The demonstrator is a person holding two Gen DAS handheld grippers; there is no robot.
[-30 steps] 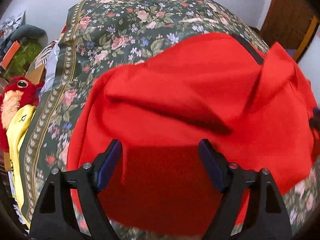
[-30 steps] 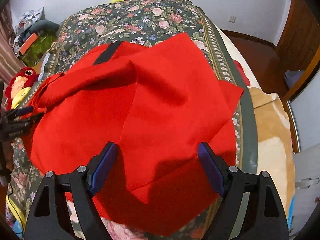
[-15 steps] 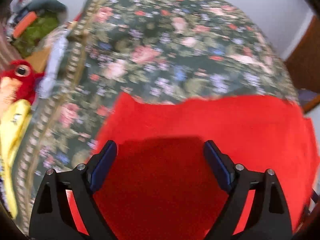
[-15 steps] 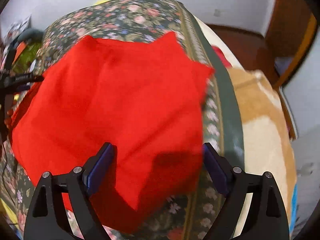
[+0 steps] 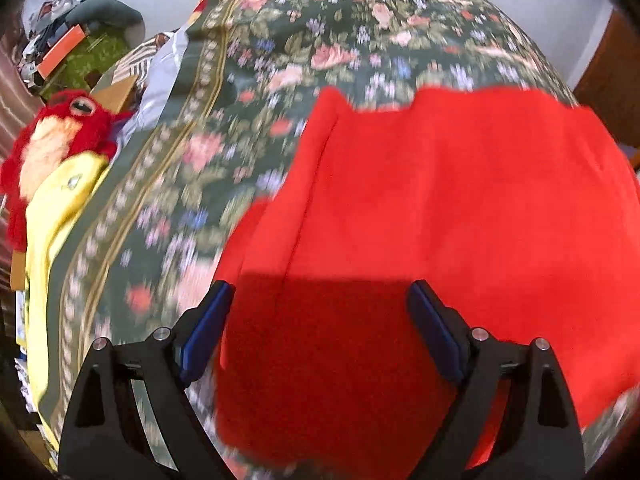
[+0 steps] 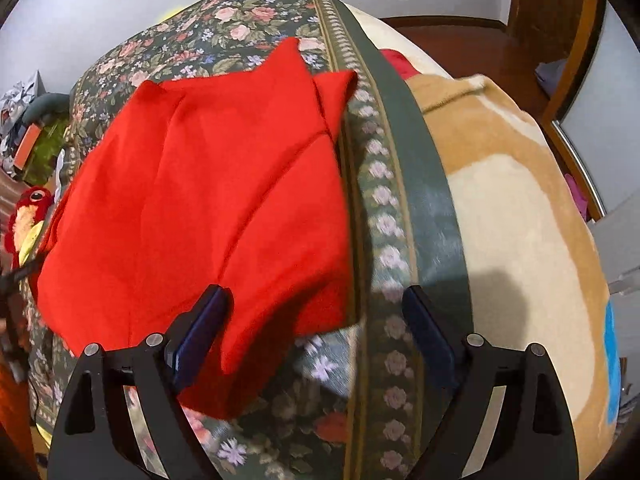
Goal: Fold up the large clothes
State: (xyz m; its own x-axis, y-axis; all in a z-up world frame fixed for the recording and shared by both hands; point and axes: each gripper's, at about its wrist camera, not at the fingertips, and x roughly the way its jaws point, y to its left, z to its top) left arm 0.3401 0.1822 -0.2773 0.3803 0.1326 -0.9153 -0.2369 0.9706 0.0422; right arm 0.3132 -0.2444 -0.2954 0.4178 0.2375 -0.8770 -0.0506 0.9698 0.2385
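A large red garment (image 5: 440, 208) lies folded on the floral bedspread (image 5: 280, 40). In the left wrist view my left gripper (image 5: 320, 312) is open and empty, hovering over the garment's near left part. In the right wrist view the red garment (image 6: 208, 200) covers the left half of the bed, its right edge along the bedspread's border (image 6: 384, 208). My right gripper (image 6: 316, 320) is open and empty above the garment's near right corner. The left gripper (image 6: 16, 276) shows dimly at the far left edge.
A red plush toy (image 5: 52, 140) and a yellow cloth (image 5: 56, 216) lie off the bed's left side, with clutter (image 5: 76, 48) behind. A tan and cream blanket (image 6: 512, 216) lies right of the bedspread. A wooden door frame (image 6: 576, 40) stands at the right.
The garment's raised far part came down flat into a fold. Both grippers stayed open; the left one shifted left and the right one shifted right towards the garment's edges.
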